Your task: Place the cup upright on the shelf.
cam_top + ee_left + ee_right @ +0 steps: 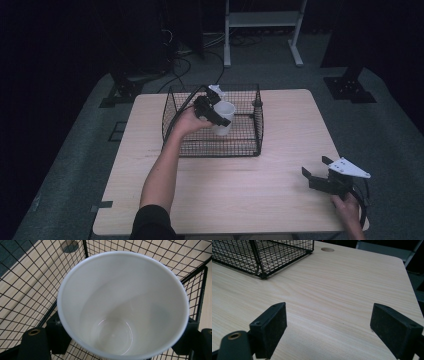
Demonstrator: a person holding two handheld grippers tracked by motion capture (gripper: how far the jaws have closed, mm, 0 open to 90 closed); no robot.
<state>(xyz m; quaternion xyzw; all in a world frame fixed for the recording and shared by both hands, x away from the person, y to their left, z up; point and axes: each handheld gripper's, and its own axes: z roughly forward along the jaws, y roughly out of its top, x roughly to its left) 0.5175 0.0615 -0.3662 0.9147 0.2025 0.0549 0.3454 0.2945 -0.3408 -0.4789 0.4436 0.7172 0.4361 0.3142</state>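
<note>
A white cup (223, 118) hangs upright inside the black wire basket (250, 147), with my left gripper (216, 114) shut on its sides. In the left gripper view the cup (122, 302) shows its empty inside, and a black pad (58, 333) presses on each side of it. At the table's front right my right gripper (315, 167) stands open, its jaws wide apart over bare wood. In the right gripper view the right gripper (335, 332) has nothing between its pads (272, 326).
The light wooden table (260, 200) carries the basket at its far middle. The basket corner (262, 275) lies to the far left in the right gripper view. A round hole (327, 249) marks the tabletop. A white frame (262, 20) stands behind on the floor.
</note>
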